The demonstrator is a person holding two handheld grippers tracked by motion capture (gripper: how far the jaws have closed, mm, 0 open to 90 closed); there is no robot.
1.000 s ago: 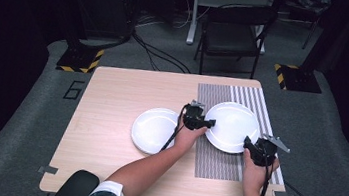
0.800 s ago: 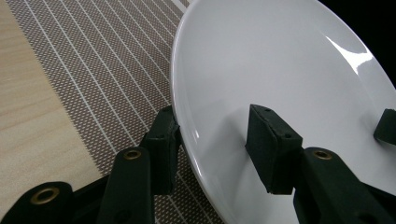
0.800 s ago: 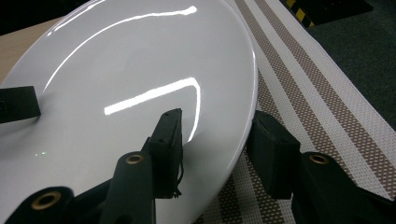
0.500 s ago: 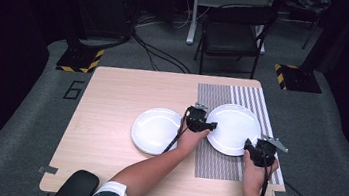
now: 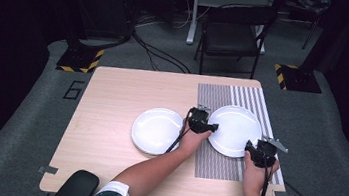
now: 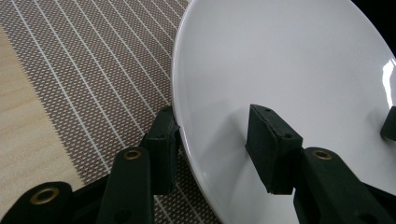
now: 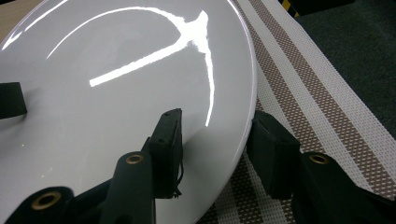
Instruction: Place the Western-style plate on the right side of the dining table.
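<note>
While two white plates are seen on the table, the mat plate is straddled, ungripped, by the left hand-held gripper at nine o'clock and the right hand-held gripper at five, jaws apart; the other plate lies beside.

The table top looks like pale wood-grain laminate, smooth and matt. On its right part lies a woven mat, a coarse mesh of brown and white stripes with a rough, open texture. The plate on the mat is glossy white, ceramic-looking, with sharp highlights; the second plate beside the mat looks alike. The gripper pads are matt black with brass-coloured rivets. The floor looks like grey carpet.
</note>
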